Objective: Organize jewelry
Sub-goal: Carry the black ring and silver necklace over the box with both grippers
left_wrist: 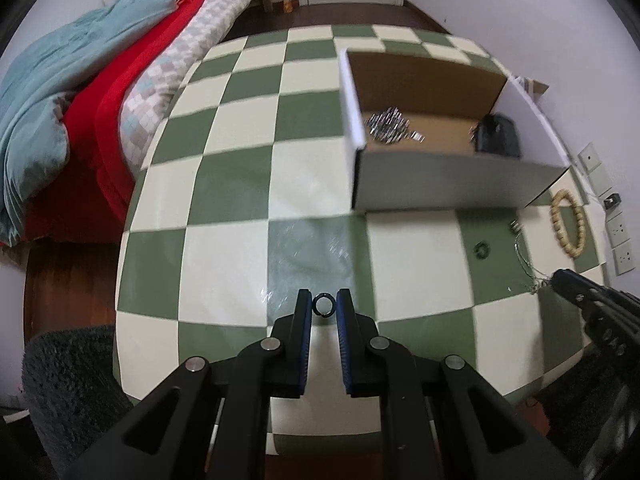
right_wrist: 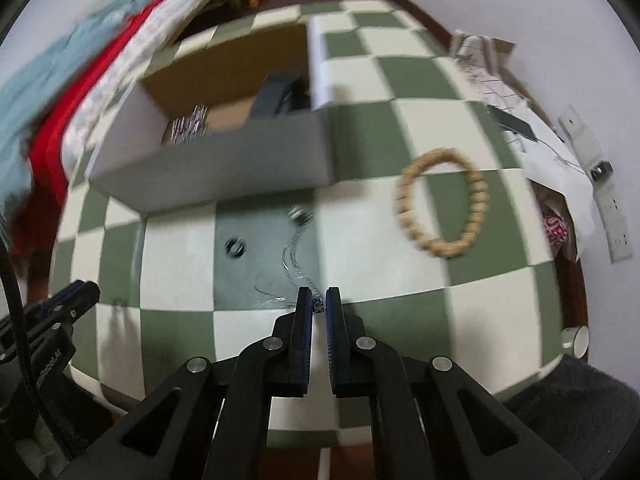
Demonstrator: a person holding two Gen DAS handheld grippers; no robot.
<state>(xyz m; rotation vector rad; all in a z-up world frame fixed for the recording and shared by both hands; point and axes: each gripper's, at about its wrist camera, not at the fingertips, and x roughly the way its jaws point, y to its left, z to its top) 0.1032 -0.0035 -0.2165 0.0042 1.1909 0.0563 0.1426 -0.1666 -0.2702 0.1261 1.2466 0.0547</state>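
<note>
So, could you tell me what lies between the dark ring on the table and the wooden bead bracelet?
A thin silver chain, seen in both views.

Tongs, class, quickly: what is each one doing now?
Left tongs: closed on a small dark ring.
Right tongs: closed on a thin silver chain.

- Left gripper (left_wrist: 324, 305): black angular linkage arms, round silver pivot screws, blue ribbed pads lining both fingers (left_wrist: 303, 320).
- Right gripper (right_wrist: 319, 305): same black build with blue pads and triangular cut-outs in its outer arms.
</note>
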